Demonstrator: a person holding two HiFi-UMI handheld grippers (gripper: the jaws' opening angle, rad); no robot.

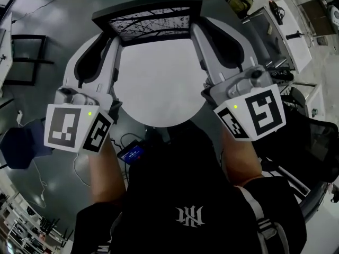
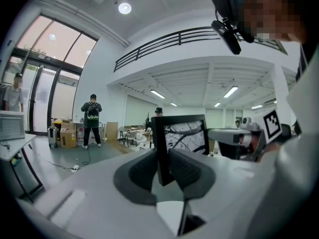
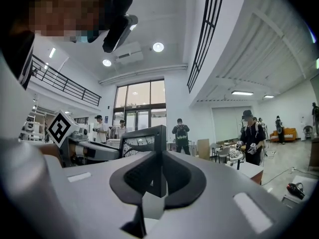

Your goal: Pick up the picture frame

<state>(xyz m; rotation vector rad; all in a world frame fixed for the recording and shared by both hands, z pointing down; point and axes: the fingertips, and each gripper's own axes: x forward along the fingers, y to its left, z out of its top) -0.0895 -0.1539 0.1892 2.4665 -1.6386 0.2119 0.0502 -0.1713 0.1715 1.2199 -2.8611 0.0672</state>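
Round white table [image 1: 159, 83] on a grey floor, in a high open hall with glazed doors; several people stand in the background of both gripper views. Picture frame [image 1: 150, 19], black with a branch print, sits at the table's far rim, face tilted up toward the head camera. Whether its lower edge touches the table cannot be determined. Left gripper [image 1: 108, 38]: jaws partly closed, pads pressed on both faces of the frame's left side bar, confirmed in the left gripper view [image 2: 164, 158]. Right gripper [image 1: 204, 30]: jaws narrower, clamped on the frame's right side bar, confirmed in the right gripper view [image 3: 159, 176]. Frame spans between the two grippers.
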